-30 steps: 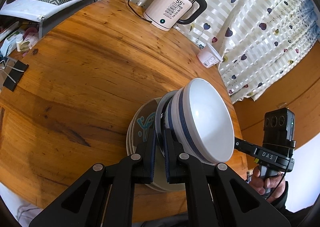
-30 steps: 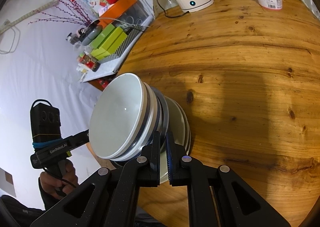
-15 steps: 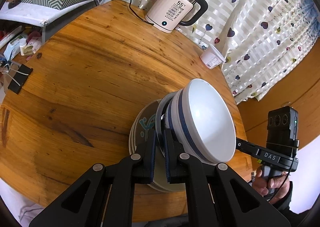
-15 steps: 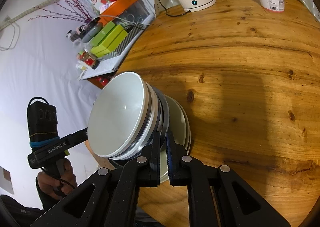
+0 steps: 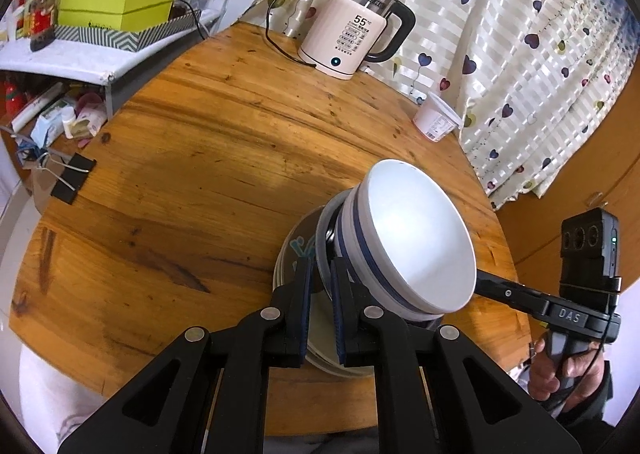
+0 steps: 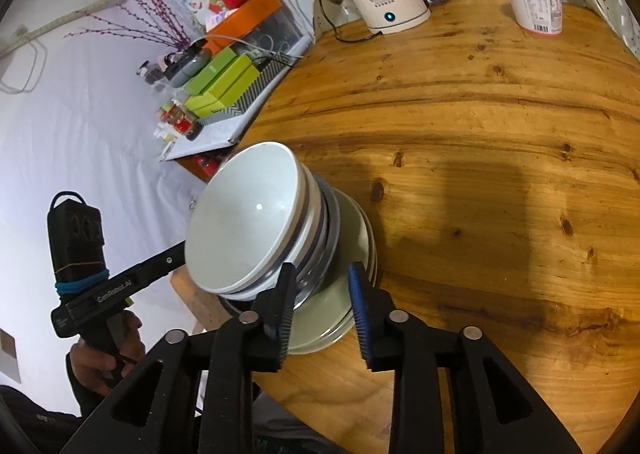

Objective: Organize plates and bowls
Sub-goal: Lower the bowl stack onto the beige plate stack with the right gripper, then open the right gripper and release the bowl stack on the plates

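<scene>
Your left gripper (image 5: 320,274) jaws are opening, narrow gap around the plates' (image 5: 320,354) rim. Right gripper (image 6: 322,286) is opening too, pads clear of the bowls (image 6: 248,218).

Black tool (image 5: 319,278), blue-ridged pads (image 6: 357,294)

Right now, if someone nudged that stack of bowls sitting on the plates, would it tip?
Probably wobbly: the stack of bowls stands tall on a narrow foot atop the plates. Glossy glaze suggests slipping. They look ceramic, so heavy and breakable.
</scene>
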A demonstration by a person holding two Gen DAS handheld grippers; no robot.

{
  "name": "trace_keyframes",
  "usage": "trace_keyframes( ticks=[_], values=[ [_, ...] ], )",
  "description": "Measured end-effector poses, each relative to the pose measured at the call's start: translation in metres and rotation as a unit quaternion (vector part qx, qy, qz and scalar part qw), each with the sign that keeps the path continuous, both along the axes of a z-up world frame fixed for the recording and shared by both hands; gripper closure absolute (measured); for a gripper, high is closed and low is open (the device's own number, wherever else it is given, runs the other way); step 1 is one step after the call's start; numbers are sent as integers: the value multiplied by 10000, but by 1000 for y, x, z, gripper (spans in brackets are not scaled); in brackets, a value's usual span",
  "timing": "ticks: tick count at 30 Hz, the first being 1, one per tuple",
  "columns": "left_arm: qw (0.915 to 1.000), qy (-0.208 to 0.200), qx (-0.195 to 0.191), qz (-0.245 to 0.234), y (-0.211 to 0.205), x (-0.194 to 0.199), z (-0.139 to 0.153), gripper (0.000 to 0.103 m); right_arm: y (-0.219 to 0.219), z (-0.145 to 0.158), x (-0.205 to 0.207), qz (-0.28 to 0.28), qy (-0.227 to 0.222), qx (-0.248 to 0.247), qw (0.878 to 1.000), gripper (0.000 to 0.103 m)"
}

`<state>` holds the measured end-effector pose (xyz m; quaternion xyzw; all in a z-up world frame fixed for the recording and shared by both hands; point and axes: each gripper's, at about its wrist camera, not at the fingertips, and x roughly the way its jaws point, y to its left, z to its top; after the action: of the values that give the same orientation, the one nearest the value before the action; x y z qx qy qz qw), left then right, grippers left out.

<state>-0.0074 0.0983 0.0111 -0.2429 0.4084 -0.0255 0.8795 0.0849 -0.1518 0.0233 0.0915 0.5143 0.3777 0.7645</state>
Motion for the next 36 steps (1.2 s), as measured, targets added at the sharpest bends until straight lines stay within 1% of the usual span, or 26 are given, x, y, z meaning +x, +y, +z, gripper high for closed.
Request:
trace_keyframes(
  ticks=[3, 5, 9, 14, 17, 19, 20, 29, 31, 36],
  values=[
    [9999, -32, 152, 15, -5, -4, 4, 88, 1, 5, -7, 44, -137, -33, 9999, 67],
    [9997, -35, 252, 28, -9, -6, 5, 86, 1, 9, -11, 71, -247, -72, 9996, 60],
    [9989, -47, 471, 52, -16, -11, 9, 83, 4, 13, -21, 131, -466, -223, 9986, 57],
    [9976, -48, 682, 49, -25, -15, 10, 81, 8, 17, -31, 224, -719, -425, 9963, 49],
    [9970, -50, 773, 30, -31, -16, 11, 74, 10, 19, -37, 248, -861, -536, 9945, 45],
    [9966, -49, 822, 18, -35, -16, 11, 66, 11, 20, -39, 258, -911, -575, 9938, 44],
    [9964, -51, 841, 12, -36, -16, 11, 65, 11, 20, -40, 264, -925, -588, 9936, 43],
    [9954, 12, 955, -16, -45, -18, 8, 63, 14, 18, -47, 353, -969, -654, 9925, 39],
    [9950, 16, 998, 2, -46, -19, 8, 59, 15, 18, -49, 372, -1003, -662, 9921, 38],
    [9937, 7, 1120, 32, -50, -22, 9, 57, 17, 19, -51, 423, -1085, -693, 9908, 36]
  ],
)
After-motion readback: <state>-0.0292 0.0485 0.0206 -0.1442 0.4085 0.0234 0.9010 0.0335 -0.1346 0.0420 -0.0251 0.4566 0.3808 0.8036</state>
